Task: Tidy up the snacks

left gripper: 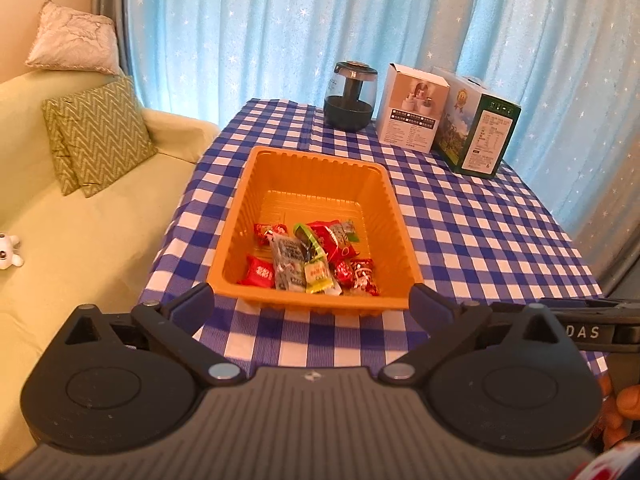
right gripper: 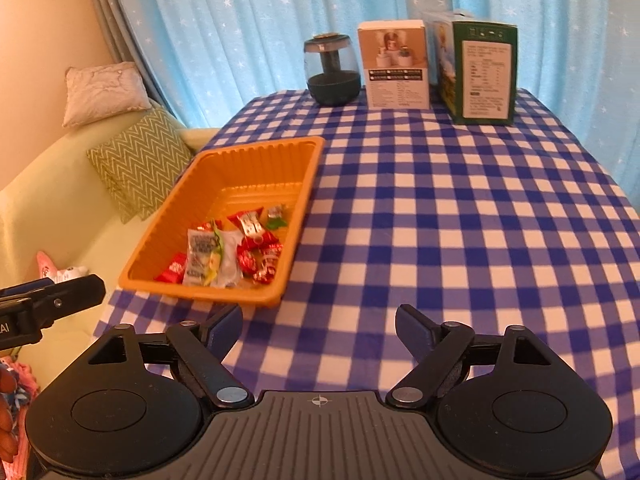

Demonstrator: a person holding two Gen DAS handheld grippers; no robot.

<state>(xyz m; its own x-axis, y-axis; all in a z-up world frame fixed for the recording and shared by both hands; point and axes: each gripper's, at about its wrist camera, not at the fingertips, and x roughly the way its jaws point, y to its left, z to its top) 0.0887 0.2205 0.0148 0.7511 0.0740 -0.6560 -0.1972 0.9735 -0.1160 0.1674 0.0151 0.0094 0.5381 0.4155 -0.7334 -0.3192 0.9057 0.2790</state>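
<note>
Beside the left tool (left gripper: 311,300), lettering "DAS".

This is a home living room. A pale green sofa (left gripper: 80,240) sits at nine o'clock with chevron-patterned green cushions (left gripper: 96,136) and a pale embroidered cushion (left gripper: 72,38) propped against a cream wall. Light blue curtains (left gripper: 280,32) speckled with white stars hang across twelve o'clock, daylight glowing through them. A table under a blue-and-white checked cloth (right gripper: 440,220) fills the middle, with a small glass-domed appliance (right gripper: 331,70) and two retail boxes (right gripper: 398,66) at its far edge toward one o'clock.
</note>
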